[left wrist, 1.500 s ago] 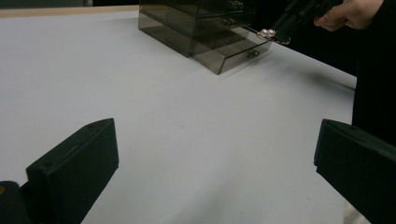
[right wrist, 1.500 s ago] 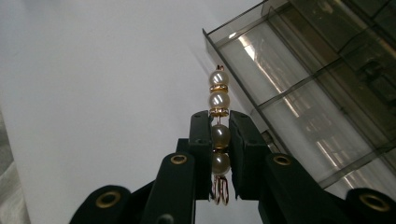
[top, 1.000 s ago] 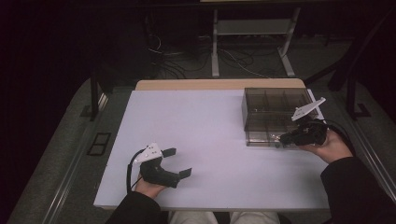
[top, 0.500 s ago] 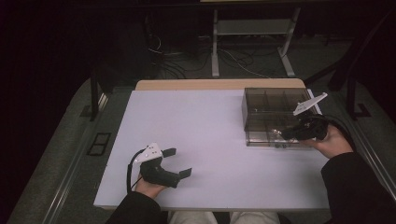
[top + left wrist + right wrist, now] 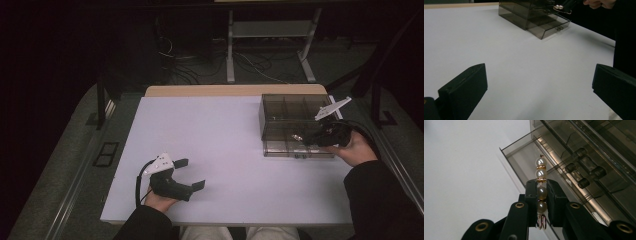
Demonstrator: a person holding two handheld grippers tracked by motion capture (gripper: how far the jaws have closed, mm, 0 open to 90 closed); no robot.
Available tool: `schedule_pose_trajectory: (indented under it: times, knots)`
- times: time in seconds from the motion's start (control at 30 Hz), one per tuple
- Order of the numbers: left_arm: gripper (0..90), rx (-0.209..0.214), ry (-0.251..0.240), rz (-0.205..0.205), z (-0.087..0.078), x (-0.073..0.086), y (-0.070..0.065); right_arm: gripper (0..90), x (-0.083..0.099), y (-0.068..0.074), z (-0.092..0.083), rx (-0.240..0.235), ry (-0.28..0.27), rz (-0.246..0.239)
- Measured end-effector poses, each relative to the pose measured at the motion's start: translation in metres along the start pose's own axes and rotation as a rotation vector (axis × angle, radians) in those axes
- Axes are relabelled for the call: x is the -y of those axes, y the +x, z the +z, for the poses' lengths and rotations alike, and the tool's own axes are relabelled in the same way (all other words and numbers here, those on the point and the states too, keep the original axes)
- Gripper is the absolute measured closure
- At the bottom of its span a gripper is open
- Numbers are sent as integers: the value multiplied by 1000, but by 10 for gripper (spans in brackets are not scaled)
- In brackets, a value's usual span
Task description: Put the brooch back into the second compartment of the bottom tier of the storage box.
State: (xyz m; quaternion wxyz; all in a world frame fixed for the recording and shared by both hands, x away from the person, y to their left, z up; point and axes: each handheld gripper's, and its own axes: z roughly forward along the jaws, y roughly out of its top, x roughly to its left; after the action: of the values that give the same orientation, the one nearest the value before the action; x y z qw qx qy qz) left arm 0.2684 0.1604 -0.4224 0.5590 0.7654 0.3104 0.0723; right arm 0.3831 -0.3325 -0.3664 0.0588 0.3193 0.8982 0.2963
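My right gripper (image 5: 541,195) pinches the pearl pin (image 5: 541,173), and my pads hide its lower beads' sides. From above the pin (image 5: 298,136) is too small to make out. The organizer (image 5: 584,170) runs off the frame's right edge, contents blurred.

I see a pearl pin (image 5: 541,182), four white pearls strung in a row with gold spacers and a gold wire loop at its lower end, clamped between my right gripper (image 5: 541,192) pads. Two pearls stick out past the tips, over the open drawer (image 5: 524,157) of the smoky clear box (image 5: 295,117).
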Motion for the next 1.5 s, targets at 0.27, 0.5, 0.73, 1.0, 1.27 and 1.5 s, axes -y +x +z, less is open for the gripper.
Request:
schedule_pose_trajectory:
  times: [0.27, 0.5, 0.73, 1.0, 1.27, 1.5]
  knots:
    - [0, 0, 0, 1, 0, 0, 0, 793, 0, -4, 4, 12, -7, -8]
    - [0, 0, 0, 2, 0, 0, 0, 793, 0, -5, 10, 14, 9, -16]
    - [0, 0, 0, 2, 0, 0, 0, 793, -1, -6, 17, 13, 28, -21]
    - [0, 0, 2, 5, 0, 0, 0, 793, 0, -8, 23, 9, 38, -24]
    - [0, 1, 2, 4, 0, 0, 0, 793, 3, -9, 29, 6, 46, -16]
    - [0, 0, 3, 5, 0, 0, 0, 793, 7, -11, 36, 1, 60, -12]
